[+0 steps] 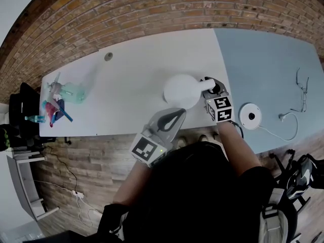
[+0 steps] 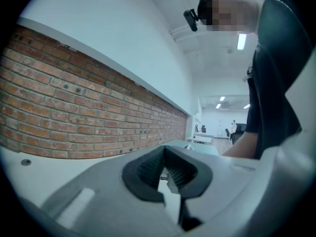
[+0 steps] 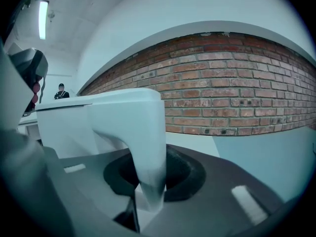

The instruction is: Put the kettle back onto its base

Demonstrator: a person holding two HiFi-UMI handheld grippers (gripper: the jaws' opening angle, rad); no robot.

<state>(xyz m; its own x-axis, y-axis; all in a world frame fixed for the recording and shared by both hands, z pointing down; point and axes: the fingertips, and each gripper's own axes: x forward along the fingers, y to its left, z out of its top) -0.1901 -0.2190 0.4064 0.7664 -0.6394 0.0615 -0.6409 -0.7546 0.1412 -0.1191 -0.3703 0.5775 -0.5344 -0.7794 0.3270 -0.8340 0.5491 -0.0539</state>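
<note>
Left gripper [image 2: 165,151] level, fingers together, empty; right gripper [image 1: 213,85] slightly nose-down, fingers tight on the kettle handle [image 3: 144,127].

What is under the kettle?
Only the white table shows around the kettle; its base lies apart, to the right. The patch directly beneath the kettle is hidden by its body.

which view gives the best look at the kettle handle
The right gripper view: the kettle handle fills the middle, close up, between the tongs of the right gripper. The head view shows it small, from above, its end hidden by those tongs. The left gripper view does not show it.
</note>
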